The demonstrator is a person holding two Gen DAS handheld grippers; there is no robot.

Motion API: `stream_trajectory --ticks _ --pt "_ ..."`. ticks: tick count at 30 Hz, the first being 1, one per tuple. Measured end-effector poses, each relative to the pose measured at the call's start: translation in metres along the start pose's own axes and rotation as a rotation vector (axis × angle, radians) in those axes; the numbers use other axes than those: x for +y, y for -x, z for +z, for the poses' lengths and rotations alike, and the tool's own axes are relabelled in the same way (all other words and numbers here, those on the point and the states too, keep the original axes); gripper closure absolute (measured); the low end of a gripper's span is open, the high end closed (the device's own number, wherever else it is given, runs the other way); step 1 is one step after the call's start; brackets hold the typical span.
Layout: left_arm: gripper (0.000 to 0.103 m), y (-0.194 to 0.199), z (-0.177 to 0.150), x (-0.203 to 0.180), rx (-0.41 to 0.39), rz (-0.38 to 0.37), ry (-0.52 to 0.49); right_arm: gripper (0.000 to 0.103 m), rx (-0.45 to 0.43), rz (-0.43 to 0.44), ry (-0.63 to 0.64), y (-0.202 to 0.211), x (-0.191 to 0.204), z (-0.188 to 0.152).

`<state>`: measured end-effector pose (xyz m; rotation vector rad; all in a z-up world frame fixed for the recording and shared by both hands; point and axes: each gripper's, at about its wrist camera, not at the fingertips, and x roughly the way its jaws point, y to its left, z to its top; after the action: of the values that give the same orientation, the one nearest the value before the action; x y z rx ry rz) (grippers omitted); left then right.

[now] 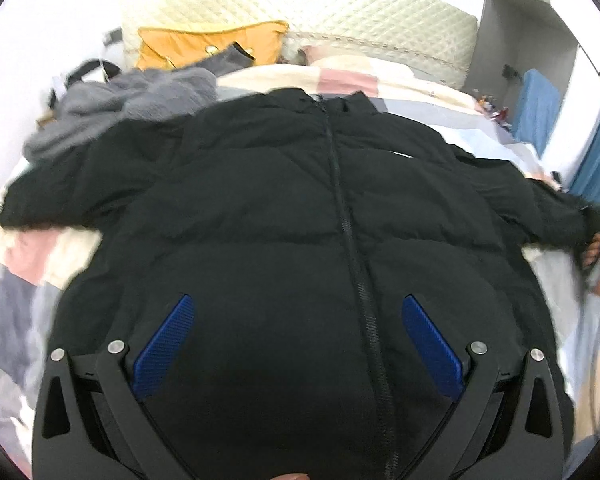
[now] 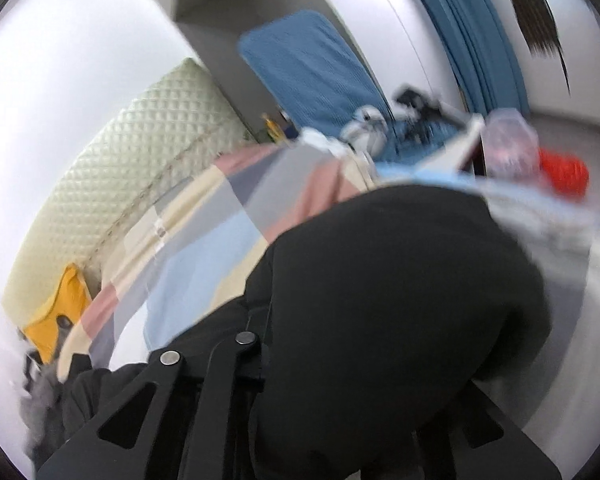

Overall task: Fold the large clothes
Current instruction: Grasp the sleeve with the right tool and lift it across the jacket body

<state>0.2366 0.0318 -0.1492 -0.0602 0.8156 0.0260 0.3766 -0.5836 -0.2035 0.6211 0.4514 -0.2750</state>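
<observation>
A black puffer jacket point(image 1: 280, 200) lies front-up and zipped on the patchwork bed cover point(image 1: 340, 76), both sleeves spread out. My left gripper point(image 1: 298, 304) hovers open over the jacket's lower front, with its blue pads point(image 1: 168, 344) wide apart and nothing between them. At the far right a hand point(image 1: 598, 248) is at the end of the right sleeve. In the right wrist view that black sleeve point(image 2: 400, 280) bunches over my right gripper point(image 2: 352, 344) and hides its fingers. The gripper looks shut on the sleeve, which is raised off the bed cover point(image 2: 204, 232).
A grey fleece garment point(image 1: 140, 92) and a yellow garment point(image 1: 204, 46) lie at the head of the bed by the quilted headboard point(image 1: 380, 20). Right of the bed are a blue cloth point(image 2: 308, 64), blue curtains point(image 2: 484, 40), clutter and a red item point(image 2: 564, 174).
</observation>
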Motion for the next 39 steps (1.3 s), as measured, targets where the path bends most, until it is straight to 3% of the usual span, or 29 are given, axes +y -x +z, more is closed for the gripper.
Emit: stream_trajectory --ticks 6,9,17,21,26,35,39 --pt "0.000 0.011 0.004 0.000 -0.055 0.050 -0.043 0.095 -0.116 0.030 0.052 0.046 0.064 0.049" --pt "0.000 0.014 0.005 0.004 -0.068 0.070 -0.053 0.095 -0.181 0.065 0.149 0.075 0.128 0.063" --pt "0.000 0.028 0.014 0.031 -0.115 0.147 -0.027 0.094 -0.175 0.278 0.328 0.128 0.304 0.038" --pt "0.000 0.036 0.015 0.049 -0.113 0.149 0.010 0.094 -0.144 0.367 0.501 0.146 0.393 -0.008" --pt "0.000 0.051 0.017 0.083 -0.123 0.168 0.057 0.094 -0.055 0.458 0.663 0.146 0.474 -0.085" --pt "0.000 0.060 0.012 0.137 -0.107 0.325 0.068 0.094 0.155 0.533 0.789 0.109 0.554 -0.239" --pt "0.000 0.061 0.009 0.156 -0.100 0.323 0.109 0.094 0.245 0.535 0.841 0.085 0.568 -0.306"
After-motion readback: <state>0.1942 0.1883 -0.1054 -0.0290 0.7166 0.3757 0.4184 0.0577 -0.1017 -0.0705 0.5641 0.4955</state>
